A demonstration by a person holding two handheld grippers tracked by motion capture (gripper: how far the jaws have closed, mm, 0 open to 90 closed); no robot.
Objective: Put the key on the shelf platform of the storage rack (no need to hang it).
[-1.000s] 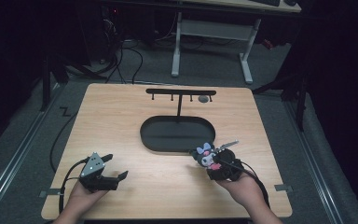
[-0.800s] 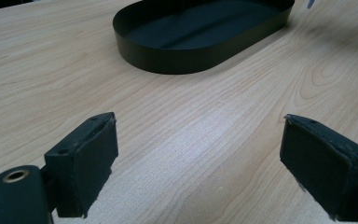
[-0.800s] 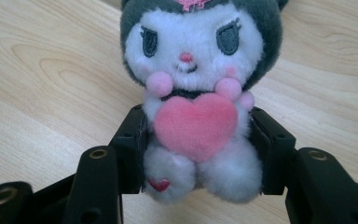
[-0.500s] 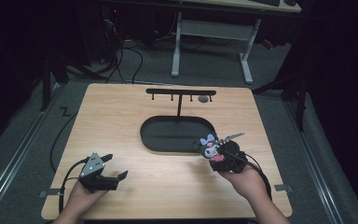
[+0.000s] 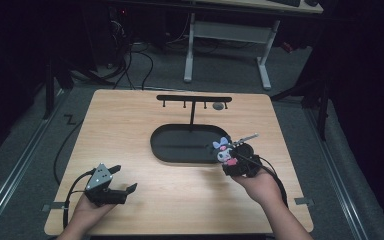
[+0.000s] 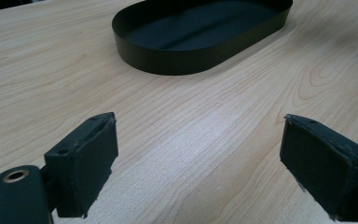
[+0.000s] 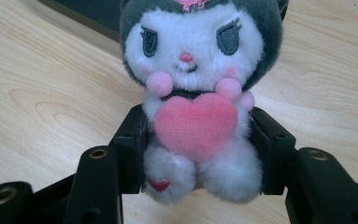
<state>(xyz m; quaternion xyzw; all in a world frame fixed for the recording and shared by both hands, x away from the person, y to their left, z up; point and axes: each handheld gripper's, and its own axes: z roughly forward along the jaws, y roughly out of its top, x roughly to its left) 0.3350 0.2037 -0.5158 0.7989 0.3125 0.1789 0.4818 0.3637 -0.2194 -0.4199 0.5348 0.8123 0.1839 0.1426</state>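
A small plush toy (image 7: 196, 88) with a white face, dark grey hood and a pink heart on its chest sits between the jaws of my right gripper (image 7: 198, 149), which is shut on its body. In the high view the plush toy (image 5: 223, 149) is held just above the right end of the black oval tray (image 5: 180, 150), with my right gripper (image 5: 237, 162) under it. My left gripper (image 5: 117, 181) stands open near the table's front left, nothing between its pads. The left gripper view shows the tray (image 6: 168, 60) ahead of the spread jaws of that gripper (image 6: 200, 163).
A black T-shaped rack with small hooks (image 5: 194, 100) rises behind the tray, with a small round grey object (image 5: 218, 106) near its right end. The wooden table (image 5: 120, 130) is bare around the tray. Desk legs and cables stand on the floor beyond.
My right gripper has carried the plush toy forward and slightly right, up to the tray's right end. The left gripper has stayed put.
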